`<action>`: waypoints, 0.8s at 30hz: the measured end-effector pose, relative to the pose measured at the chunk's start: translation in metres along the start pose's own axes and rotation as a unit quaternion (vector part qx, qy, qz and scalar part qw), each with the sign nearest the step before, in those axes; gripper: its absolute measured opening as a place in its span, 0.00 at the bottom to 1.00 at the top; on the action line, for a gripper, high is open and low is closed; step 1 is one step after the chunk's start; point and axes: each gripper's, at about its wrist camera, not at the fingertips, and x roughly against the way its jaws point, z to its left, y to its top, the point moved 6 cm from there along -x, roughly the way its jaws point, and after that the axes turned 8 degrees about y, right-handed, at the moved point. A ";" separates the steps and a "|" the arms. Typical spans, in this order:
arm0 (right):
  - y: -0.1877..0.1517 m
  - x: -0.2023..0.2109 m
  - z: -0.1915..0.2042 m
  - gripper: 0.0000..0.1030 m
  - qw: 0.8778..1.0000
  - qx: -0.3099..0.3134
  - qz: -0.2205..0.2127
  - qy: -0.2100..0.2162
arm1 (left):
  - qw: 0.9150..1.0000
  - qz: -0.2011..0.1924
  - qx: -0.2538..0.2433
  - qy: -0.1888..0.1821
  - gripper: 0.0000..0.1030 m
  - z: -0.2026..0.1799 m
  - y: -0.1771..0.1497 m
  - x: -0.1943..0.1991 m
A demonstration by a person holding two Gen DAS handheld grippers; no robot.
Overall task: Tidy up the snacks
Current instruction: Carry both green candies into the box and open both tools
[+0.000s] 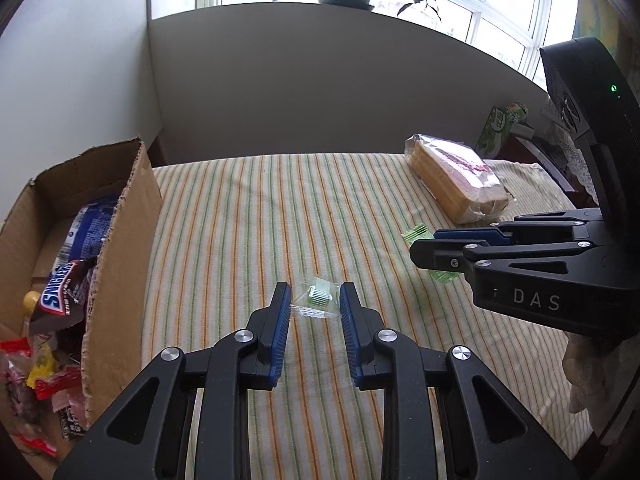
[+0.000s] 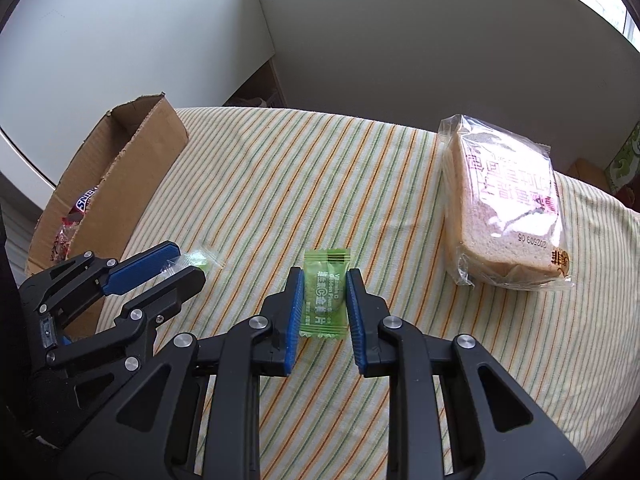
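Cardboard box point(image 1: 120, 240) w/ Snickers bag point(image 1: 60, 294), wrapped sweets; both grippers' fingers clamped on green candies point(image 2: 323, 300).

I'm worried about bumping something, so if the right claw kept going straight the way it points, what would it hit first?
Apart from the green candy packet already pinched in the right claw, probably the striped tablecloth just ahead. The bagged bread lies off to the right, though depth is uncertain.
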 end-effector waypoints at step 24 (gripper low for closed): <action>0.009 0.047 0.145 0.21 0.991 0.102 -0.034 0.083 | 0.985 -0.110 0.110 0.073 0.22 0.123 -0.011 0.101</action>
